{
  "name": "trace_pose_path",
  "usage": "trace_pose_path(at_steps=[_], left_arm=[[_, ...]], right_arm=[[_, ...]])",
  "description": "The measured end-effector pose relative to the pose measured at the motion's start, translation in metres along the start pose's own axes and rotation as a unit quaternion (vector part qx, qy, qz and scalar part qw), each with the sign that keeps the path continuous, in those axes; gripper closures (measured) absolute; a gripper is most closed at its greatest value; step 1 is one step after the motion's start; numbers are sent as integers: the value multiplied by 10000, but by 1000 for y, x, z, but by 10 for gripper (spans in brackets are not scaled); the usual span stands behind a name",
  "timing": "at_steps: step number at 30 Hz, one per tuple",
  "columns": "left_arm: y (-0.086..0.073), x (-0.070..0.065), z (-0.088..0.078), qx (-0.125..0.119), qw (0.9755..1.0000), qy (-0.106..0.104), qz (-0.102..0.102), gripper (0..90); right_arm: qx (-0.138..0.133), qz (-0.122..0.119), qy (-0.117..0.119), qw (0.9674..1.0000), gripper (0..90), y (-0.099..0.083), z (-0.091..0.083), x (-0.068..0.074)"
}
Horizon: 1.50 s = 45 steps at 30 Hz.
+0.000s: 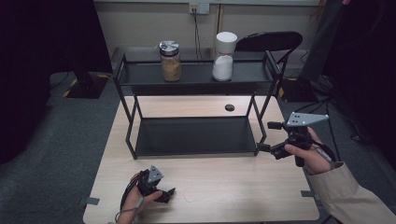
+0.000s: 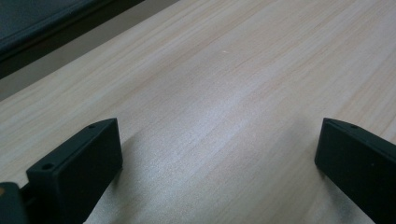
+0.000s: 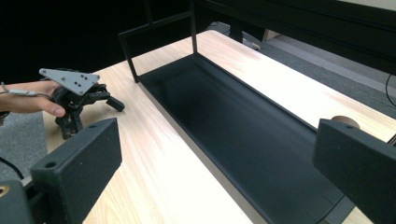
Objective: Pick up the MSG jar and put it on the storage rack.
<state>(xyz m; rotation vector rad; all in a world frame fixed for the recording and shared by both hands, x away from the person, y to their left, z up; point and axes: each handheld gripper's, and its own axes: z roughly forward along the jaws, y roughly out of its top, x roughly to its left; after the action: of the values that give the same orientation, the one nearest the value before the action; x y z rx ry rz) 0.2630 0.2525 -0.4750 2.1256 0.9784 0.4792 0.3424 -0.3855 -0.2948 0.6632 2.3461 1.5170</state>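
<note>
Two jars (image 1: pixel 170 60) atop the rack (image 1: pixel 196 135) in the high view; both claws released: left claw (image 1: pixel 169 192), right claw (image 1: pixel 264 136).

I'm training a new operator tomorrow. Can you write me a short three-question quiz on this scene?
1. True or false: the left gripper holds a jar.
2. Which jar stands nearer the right end of the rack's top shelf? A) the jar with the silver lid B) the jar with the white lid
3. Fill in: the right gripper hovers by the right end of the rack's ____ shelf.

Key:
1. False: its jaws stand open over the bare table.
2. B
3. Bottom
</note>
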Motion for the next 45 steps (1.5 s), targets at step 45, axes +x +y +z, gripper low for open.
trace_pose_path(at_steps=[45], left_arm=[[0, 0, 0, -1, 10000, 4, -4, 0]], right_arm=[[192, 55, 125, 9997, 9, -76, 14, 11]])
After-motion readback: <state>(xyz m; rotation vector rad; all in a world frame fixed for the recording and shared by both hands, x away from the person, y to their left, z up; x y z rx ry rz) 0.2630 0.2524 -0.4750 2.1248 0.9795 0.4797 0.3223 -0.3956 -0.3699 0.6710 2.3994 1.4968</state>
